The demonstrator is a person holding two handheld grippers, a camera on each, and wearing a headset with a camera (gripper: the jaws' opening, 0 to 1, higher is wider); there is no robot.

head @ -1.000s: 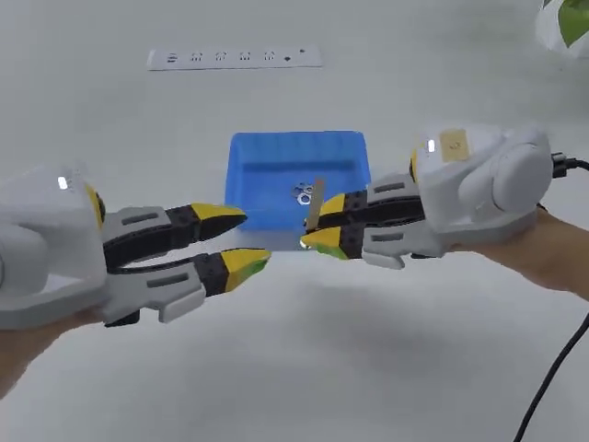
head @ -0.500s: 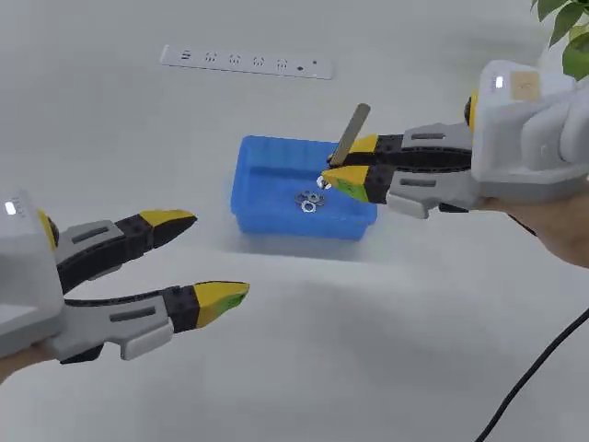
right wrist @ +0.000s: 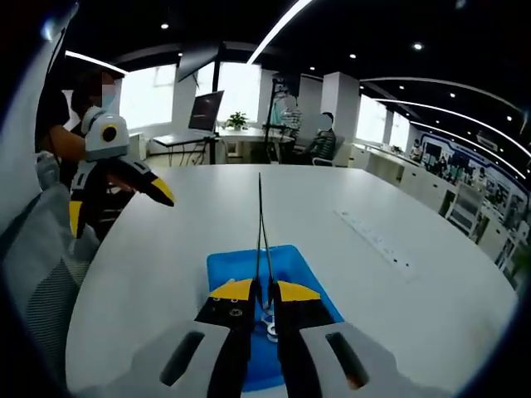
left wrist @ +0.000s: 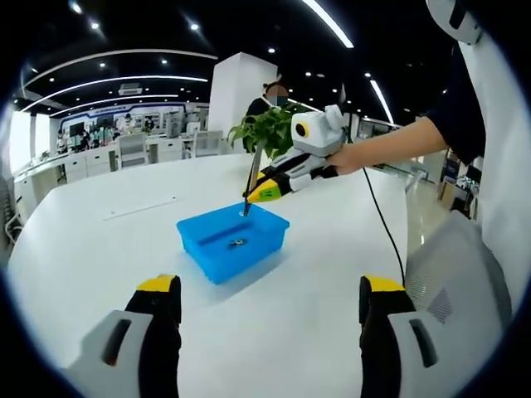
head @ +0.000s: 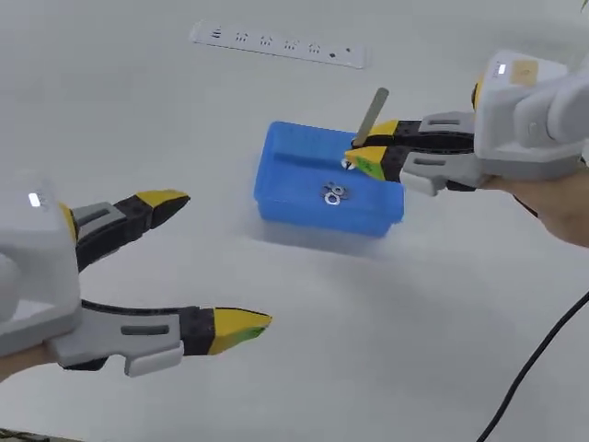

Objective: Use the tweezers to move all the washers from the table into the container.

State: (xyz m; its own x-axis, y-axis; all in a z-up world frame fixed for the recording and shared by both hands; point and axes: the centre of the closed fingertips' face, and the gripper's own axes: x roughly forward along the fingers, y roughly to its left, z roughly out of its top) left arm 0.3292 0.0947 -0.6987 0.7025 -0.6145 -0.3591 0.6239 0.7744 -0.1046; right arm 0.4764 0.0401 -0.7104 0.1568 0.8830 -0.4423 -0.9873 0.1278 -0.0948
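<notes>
Right tool [head: 363,158], upper right of head view: jaws nearly shut, clamped on tweezers [head: 373,112]. The tweezers' handle sticks up out of the jaws. Their tips point down over the upper-right part of the container [head: 313,214]. Small pale ring-like spot at the tips, maybe a washer, too small to call.

Left tool [head: 225,260], lower left: jaws spread wide, holds nothing, well apart from the container.

Container is blue and shallow, near frame centre on the white desk [head: 414,313]. Washers [head: 333,193]: small cluster, about 2, lying on the container floor near its middle. Power strip [head: 276,44] along the top of frame, well apart from all of it.

Step, my read: drop-off over the container.

Risks:
1. If a washer is at the tips and is let go from up here, it could bounce off the container floor and hop the low wall.
2. Tips are near the container's upper wall. A dip could knock the rim and slide the container, since nothing braces it.
3. The tweezers are held only by the tool jaws. Any slack could let them twist or fall in.
</notes>
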